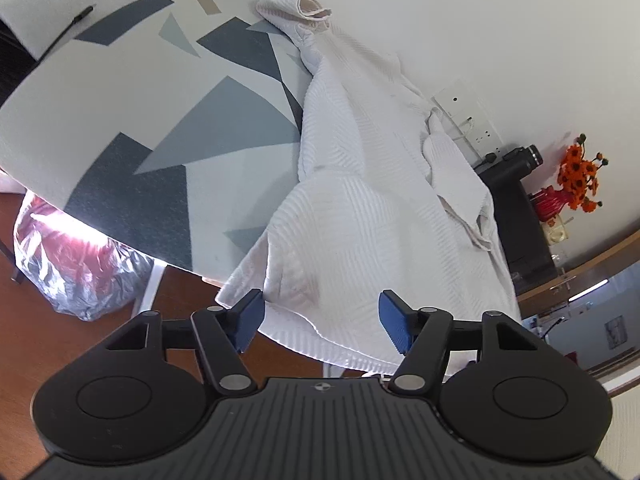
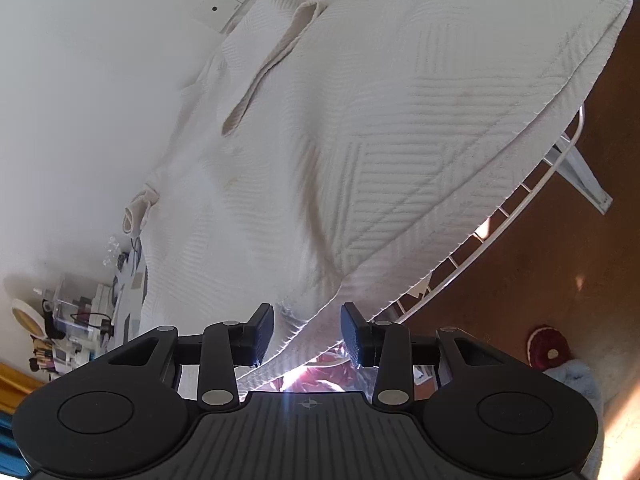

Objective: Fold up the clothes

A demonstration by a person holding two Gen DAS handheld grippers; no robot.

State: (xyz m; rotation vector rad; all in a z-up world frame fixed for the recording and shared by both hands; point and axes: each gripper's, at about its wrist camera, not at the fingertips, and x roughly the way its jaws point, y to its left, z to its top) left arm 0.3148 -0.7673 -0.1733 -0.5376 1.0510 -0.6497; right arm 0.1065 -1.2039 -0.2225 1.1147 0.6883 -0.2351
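White garment (image 1: 360, 184): spread on ironing board (image 1: 120, 92), centre to right of frame, hem overhanging the near edge. Left gripper (image 1: 321, 320): jaws wide, hem between them, unpressed. Right gripper (image 2: 307, 334): jaws narrower, garment edge between, not clamped.

Both wrist views: daylight, bright overall, no artificial source visible. Strong fisheye distortion; straight edges bow toward the frame borders, corners vignette to black. Left view: blown-out glare under the rim of the grey-and-white geometric-patterned board cover (image 1: 132, 92), spilling onto the crinkled clear plastic bag with red contents (image 1: 68, 256). White ribbed textured garment (image 1: 360, 208) evenly lit, soft shadows in its folds; focus sharp at centre, slightly soft toward the edges. Right view: backlit flare w/ a vertical streak at bottom centre; warm sun patches on the brown floor (image 2: 552, 240); a dim fold shadow crosses the garment's centre; far-left clutter soft.
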